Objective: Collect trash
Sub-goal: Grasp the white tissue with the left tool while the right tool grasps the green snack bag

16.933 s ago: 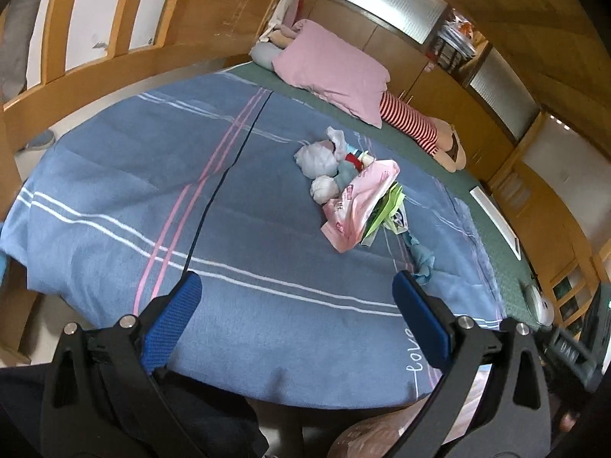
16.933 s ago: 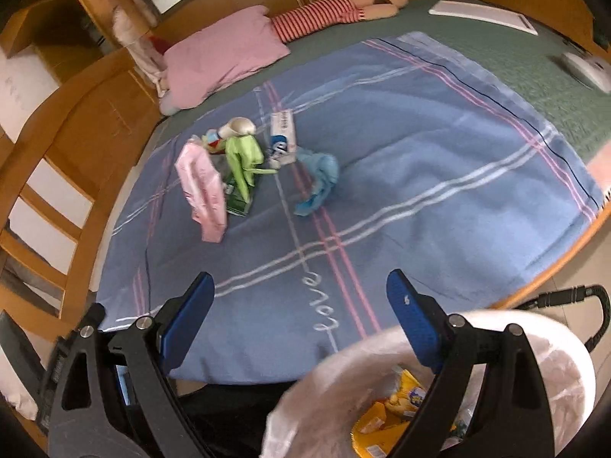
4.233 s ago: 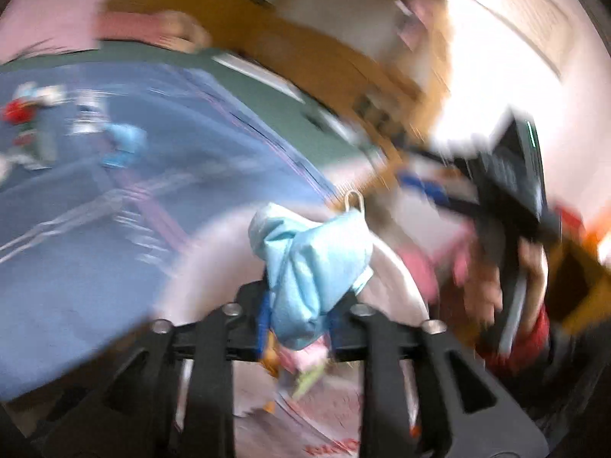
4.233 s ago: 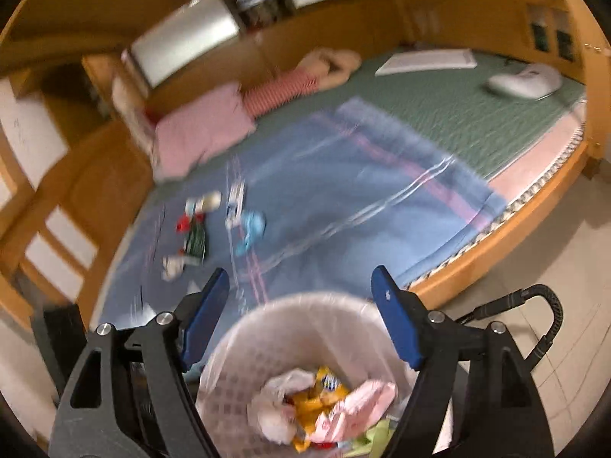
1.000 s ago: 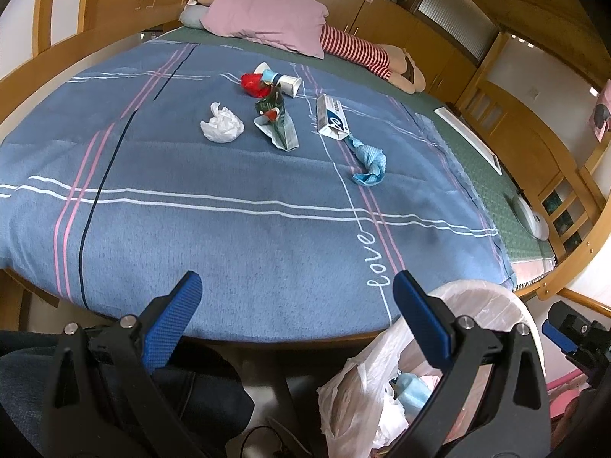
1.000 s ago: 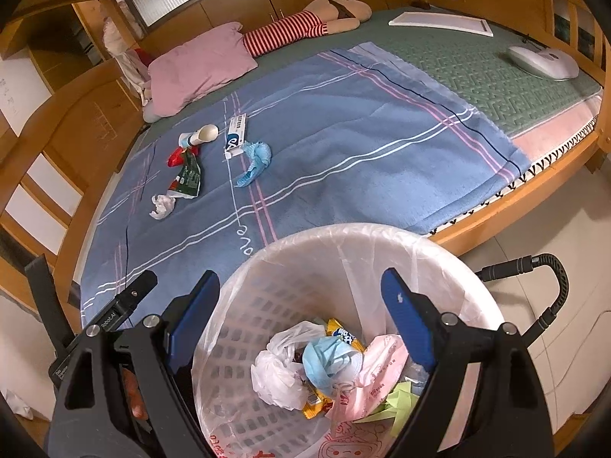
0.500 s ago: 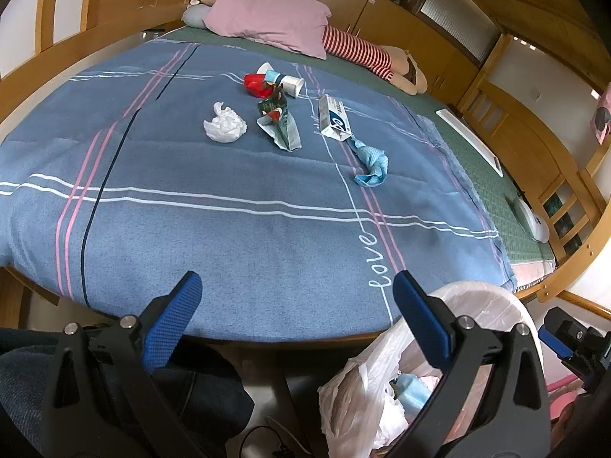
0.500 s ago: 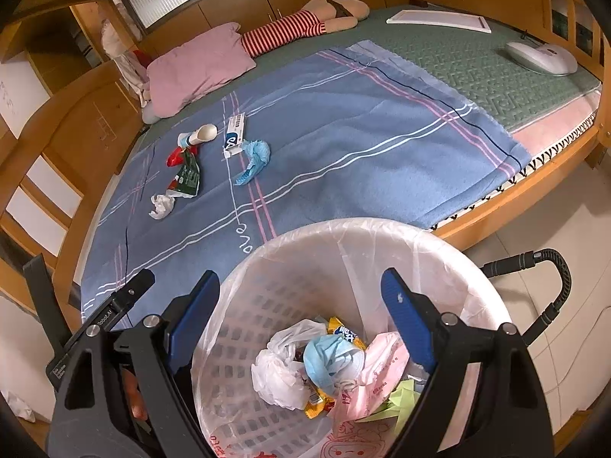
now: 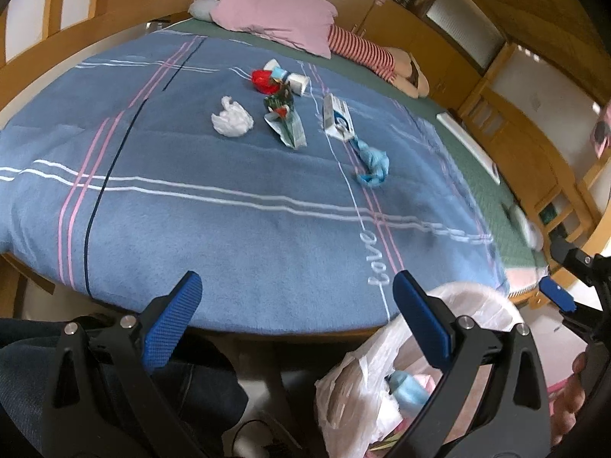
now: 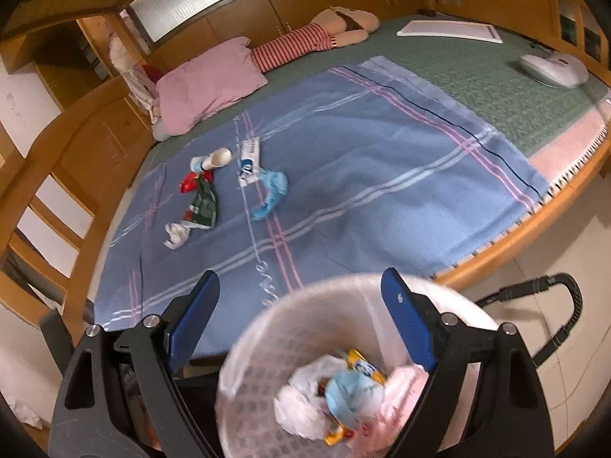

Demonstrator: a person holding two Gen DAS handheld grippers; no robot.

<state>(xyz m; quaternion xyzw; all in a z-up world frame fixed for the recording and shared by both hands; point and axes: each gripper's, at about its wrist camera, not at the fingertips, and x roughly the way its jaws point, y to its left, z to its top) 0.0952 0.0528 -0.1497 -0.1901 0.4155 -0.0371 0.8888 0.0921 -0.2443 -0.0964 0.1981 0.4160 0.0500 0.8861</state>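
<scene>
Trash lies scattered on the blue blanket [image 9: 236, 221] that covers your bed [image 10: 477, 76], with some already dropped into the lined white bin [image 10: 267, 343] standing on the floor at the bed's near edge. Both of your tools hang empty between trips: the left gripper [image 9: 292, 316] has its blue pads wide apart with nothing between them, and the right gripper [image 10: 301, 316], poised above the bin, is likewise spread and holds nothing.

Inside the bin you can make out a pale blue mask, white plastic and yellow and pink wrappers. Still waiting on the blanket, well apart from you and clustered toward the pink pillow [image 9: 275, 23], are a white-and-blue carton [image 9: 336, 118], a twisted blue piece [image 9: 372, 164] just beside it, a green-and-red wrapper [image 9: 286, 122], a crumpled white wad [image 9: 231, 120], a small white bottle [image 9: 290, 78] and a red scrap [image 9: 261, 80] touching it.

You appear to be between a drop and the next pick. That pick calls for a long reach across the blanket; the blue piece sits nearest the bin side and looks the easiest, soft enough to pinch from above without snagging the blanket.
</scene>
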